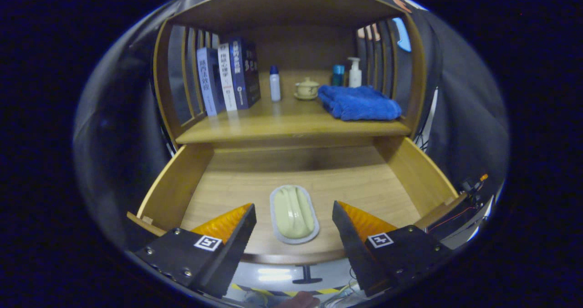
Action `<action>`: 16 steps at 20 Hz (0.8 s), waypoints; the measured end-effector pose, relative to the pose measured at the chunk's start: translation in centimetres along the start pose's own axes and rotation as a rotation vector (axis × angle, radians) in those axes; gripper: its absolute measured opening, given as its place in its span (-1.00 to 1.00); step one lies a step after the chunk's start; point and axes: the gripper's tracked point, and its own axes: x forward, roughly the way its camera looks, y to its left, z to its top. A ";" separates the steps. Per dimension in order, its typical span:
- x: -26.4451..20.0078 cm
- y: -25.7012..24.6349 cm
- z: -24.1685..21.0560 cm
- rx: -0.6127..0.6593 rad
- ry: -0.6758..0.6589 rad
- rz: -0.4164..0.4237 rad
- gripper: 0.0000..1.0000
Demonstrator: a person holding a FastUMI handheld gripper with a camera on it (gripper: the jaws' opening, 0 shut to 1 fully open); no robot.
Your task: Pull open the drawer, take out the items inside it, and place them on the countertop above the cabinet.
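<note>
We see the drawer [182, 185] pulled open; a pale soap dish [294, 213] lies near its front. Our claw [294, 226] hangs wide open, empty, straddling the dish. It looks light, rigid, slippery; grip its long sides.

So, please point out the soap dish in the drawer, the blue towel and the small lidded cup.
soap dish [294, 213]: gripper view, middle of its lid.
blue towel [360, 103]: gripper view, top fold.
lidded cup [307, 88]: gripper view, its body.
</note>
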 end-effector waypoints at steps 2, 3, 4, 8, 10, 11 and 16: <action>1.4 0.3 0.4 -0.005 0.028 -0.001 0.97; 1.9 0.2 0.6 -0.011 0.038 -0.015 0.96; 2.8 -0.1 0.6 -0.022 0.053 -0.039 0.93; 5.1 0.7 -0.6 0.002 0.135 -0.007 0.38; 6.1 -0.5 -1.8 0.012 0.196 -0.055 0.26; 6.5 -0.5 -2.5 0.023 0.233 -0.056 -0.12; 6.5 -0.8 -1.3 0.030 0.140 -0.055 -0.71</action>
